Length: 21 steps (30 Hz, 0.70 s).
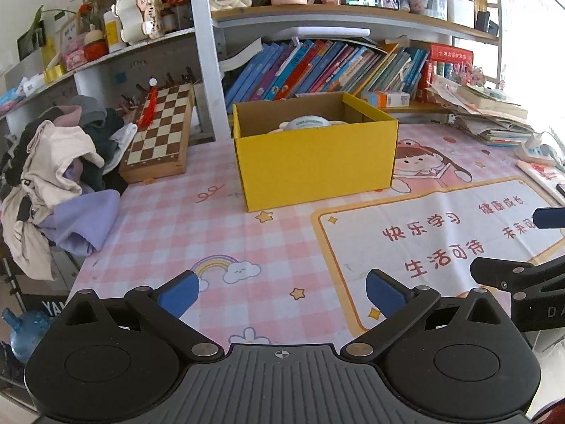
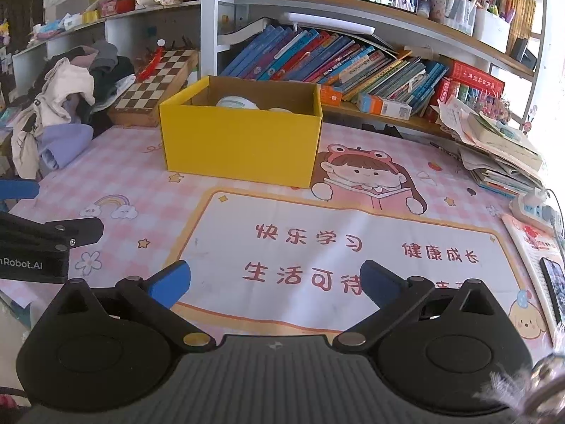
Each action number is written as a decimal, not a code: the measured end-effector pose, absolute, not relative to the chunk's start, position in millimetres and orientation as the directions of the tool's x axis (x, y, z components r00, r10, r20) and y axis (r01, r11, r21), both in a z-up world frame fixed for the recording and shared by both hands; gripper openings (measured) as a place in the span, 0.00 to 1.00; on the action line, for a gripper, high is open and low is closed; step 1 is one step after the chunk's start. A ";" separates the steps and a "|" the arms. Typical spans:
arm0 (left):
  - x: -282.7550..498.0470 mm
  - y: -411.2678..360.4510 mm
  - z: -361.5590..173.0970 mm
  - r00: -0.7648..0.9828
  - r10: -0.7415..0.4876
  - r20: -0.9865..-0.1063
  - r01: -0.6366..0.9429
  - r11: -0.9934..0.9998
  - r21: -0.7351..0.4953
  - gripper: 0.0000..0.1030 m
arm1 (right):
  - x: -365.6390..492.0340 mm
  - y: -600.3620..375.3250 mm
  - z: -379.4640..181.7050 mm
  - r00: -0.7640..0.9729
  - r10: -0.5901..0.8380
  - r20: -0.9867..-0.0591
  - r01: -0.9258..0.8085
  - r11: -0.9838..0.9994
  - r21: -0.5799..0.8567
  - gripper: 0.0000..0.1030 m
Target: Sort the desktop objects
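Observation:
A yellow cardboard box stands open-topped near the back of the desk, and a white rounded object lies inside it. My left gripper hovers open over the pink checked desk mat, well short of the box, with nothing between its blue fingertips. My right gripper is open too, above the white panel with red writing, and holds nothing. Each gripper shows at the edge of the other's view.
A pile of clothes covers the desk's left side beside a folded chessboard. Leaning books fill the shelf behind the box. Stacked papers, a power strip and a phone crowd the right edge.

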<state>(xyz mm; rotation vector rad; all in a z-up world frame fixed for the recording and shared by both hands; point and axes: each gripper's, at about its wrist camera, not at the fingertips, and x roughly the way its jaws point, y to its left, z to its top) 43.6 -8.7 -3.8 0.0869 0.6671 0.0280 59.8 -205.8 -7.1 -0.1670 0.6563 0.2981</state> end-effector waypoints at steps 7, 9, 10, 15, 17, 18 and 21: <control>45.1 -8.2 -5.3 0.777 0.039 -0.628 0.010 0.997 0.073 0.99 | 60.8 -205.1 -7.7 0.747 0.215 -0.629 -0.321 0.945 -0.058 1.00; 45.6 -8.7 -6.3 0.772 0.033 -0.635 0.016 0.997 0.071 0.99 | 61.0 -204.8 -8.5 0.744 0.215 -0.633 -0.321 0.945 -0.057 1.00; 45.8 -8.8 -6.9 0.769 0.030 -0.639 0.019 0.997 0.070 0.99 | 61.2 -204.5 -8.9 0.742 0.215 -0.635 -0.322 0.945 -0.057 1.00; 46.4 -8.7 -10.6 0.754 0.013 -0.657 0.033 0.998 0.058 0.99 | 62.0 -201.9 -10.8 0.733 0.218 -0.644 -0.329 0.943 -0.056 1.00; 46.7 -8.3 -11.6 0.751 0.010 -0.660 0.034 0.998 0.053 0.99 | 62.7 -200.6 -11.8 0.727 0.219 -0.651 -0.334 0.941 -0.055 1.00; 46.9 -8.3 -11.8 0.750 0.010 -0.662 0.033 0.998 0.053 0.99 | 62.8 -200.3 -12.2 0.725 0.219 -0.653 -0.334 0.941 -0.055 1.00; 47.6 -7.9 -12.5 0.747 0.010 -0.665 0.032 0.998 0.051 0.99 | 63.6 -199.8 -13.2 0.721 0.216 -0.659 -0.332 0.942 -0.055 1.00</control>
